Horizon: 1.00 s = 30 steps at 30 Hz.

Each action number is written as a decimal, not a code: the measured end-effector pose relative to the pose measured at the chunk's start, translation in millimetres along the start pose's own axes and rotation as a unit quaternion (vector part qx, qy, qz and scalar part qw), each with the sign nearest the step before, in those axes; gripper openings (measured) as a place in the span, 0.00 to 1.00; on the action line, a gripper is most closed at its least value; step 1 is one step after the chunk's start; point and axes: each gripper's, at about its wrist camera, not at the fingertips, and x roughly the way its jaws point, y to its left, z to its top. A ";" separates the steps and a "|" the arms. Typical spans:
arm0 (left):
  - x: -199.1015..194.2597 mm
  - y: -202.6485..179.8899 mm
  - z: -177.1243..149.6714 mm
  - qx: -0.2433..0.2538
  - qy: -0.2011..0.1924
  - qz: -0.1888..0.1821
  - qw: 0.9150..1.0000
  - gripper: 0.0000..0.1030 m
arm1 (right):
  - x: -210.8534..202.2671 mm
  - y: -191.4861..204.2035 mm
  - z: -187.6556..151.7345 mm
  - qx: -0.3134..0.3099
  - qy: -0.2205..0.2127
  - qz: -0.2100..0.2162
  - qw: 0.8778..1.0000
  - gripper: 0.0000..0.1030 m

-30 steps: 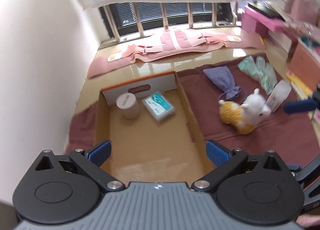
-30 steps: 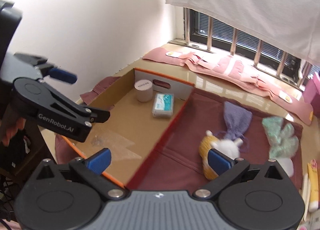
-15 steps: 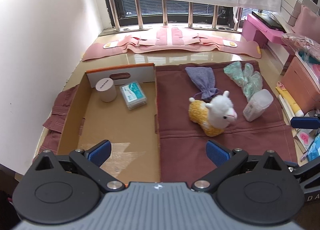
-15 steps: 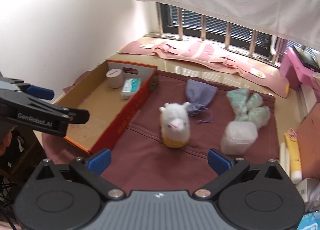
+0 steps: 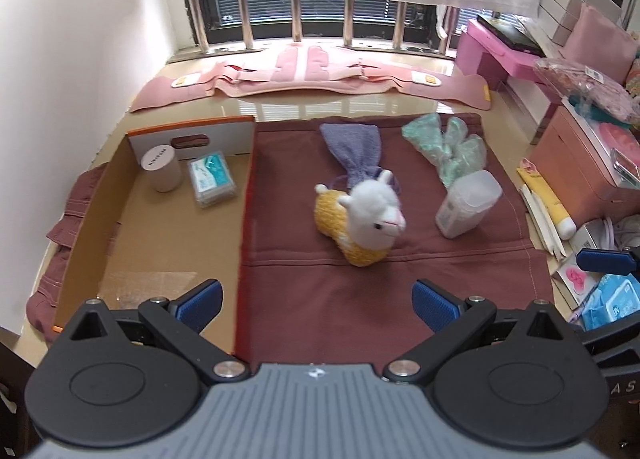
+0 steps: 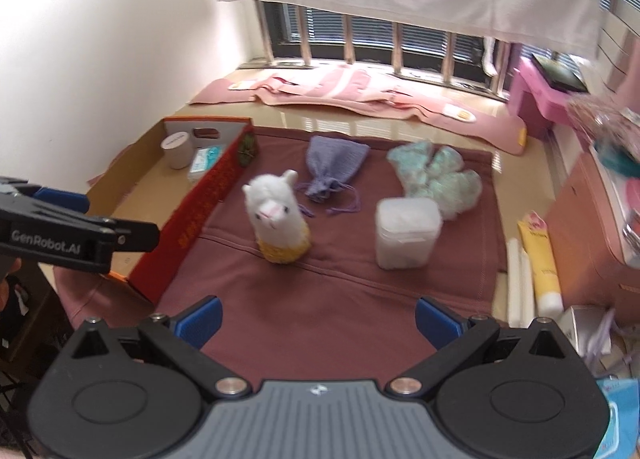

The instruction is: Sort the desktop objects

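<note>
A white and yellow plush alpaca stands on the maroon cloth. A purple drawstring pouch, a mint green bundle and a clear plastic jar lie around it. The cardboard box on the left holds a beige cylinder and a tissue pack. My left gripper and my right gripper are open, empty, above the cloth's near edge.
A pink mat lies by the barred window. Pink boxes and drawers, a yellow tube and a blue wipes pack crowd the right side. A white wall stands at the left.
Both grippers have swung right and pulled back, from over the box to over the cloth. The objects have not moved. Both grippers stay open.
</note>
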 end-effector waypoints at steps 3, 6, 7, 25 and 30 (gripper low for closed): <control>5.7 -7.0 -2.9 -0.008 0.010 -0.012 1.000 1.00 | -0.6 -9.4 -6.9 0.016 -0.001 -0.010 1.000 1.00; 12.6 -11.8 -5.7 -0.021 0.023 -0.026 0.999 1.00 | 0.3 -17.2 -12.9 0.029 -0.006 -0.017 0.999 1.00; 13.9 -13.4 -6.8 -0.021 0.024 -0.025 0.999 1.00 | 0.7 -19.3 -14.4 0.032 -0.009 -0.019 0.999 1.00; 59.2 -33.4 -16.2 -0.023 -0.013 -0.019 0.999 1.00 | 38.2 -53.4 -28.8 0.039 -0.057 -0.040 0.997 1.00; 78.3 -33.8 -13.5 -0.021 -0.032 0.000 0.999 1.00 | 59.6 -58.8 -26.0 0.032 -0.068 -0.040 0.996 1.00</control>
